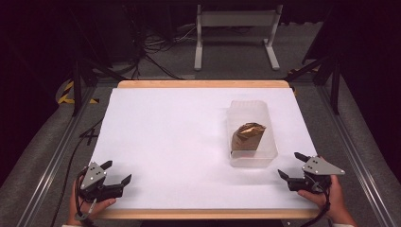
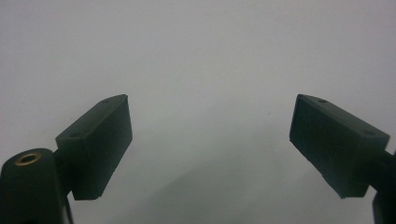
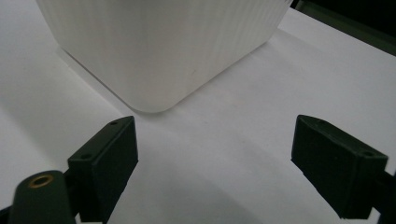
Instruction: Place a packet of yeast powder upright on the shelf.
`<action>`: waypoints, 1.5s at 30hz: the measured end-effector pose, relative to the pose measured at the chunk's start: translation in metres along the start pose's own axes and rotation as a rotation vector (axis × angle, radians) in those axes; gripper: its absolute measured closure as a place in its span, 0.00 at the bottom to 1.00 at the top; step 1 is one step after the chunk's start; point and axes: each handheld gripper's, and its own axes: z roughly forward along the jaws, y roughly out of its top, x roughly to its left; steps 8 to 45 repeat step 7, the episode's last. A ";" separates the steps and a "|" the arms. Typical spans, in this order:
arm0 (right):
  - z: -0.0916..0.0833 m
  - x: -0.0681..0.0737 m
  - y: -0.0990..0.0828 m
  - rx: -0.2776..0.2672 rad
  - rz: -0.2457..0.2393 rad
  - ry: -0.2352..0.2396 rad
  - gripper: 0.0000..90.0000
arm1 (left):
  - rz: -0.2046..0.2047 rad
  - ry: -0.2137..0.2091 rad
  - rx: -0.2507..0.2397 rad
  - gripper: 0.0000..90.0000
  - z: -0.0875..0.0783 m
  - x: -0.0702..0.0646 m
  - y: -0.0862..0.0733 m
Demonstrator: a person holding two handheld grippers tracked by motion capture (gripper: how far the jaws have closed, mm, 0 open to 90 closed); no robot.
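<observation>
Just ahead of the right gripper (image 1: 294,166), and a little toward the person's left, a translucent plastic container (image 1: 251,133) stands upright on the white table (image 1: 156,142) with a crumpled brown-gold paper bag (image 1: 248,136) inside it. That gripper's jaws stand wide apart, holding nothing, with the tub's rounded near corner (image 3: 156,105) close in front of them but not touching. Well off to the other side, the left gripper (image 1: 117,173) rests near the table's front edge, its jaws likewise spread and empty over bare white surface (image 2: 201,70).

By its look the thin-walled, ribbed tub should be light and somewhat flexible, its smooth sides likely slippery, so a hold across a side wall near the rim, or on a corner, seems safest; squeezing hard could buckle it. The bag appears soft and nearly weightless and would crush easily, best pinched at its crumpled top.

Beyond the wooden-edged table lies grey carpet (image 1: 236,61), with a white metal stand (image 1: 236,33), loose cables (image 1: 151,52) and dark frame posts (image 1: 76,80) in an otherwise unlit room.
</observation>
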 end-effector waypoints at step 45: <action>-0.002 -0.001 -0.001 -0.003 0.018 -0.009 0.17 | 0.021 0.001 0.003 0.15 0.002 -0.001 0.002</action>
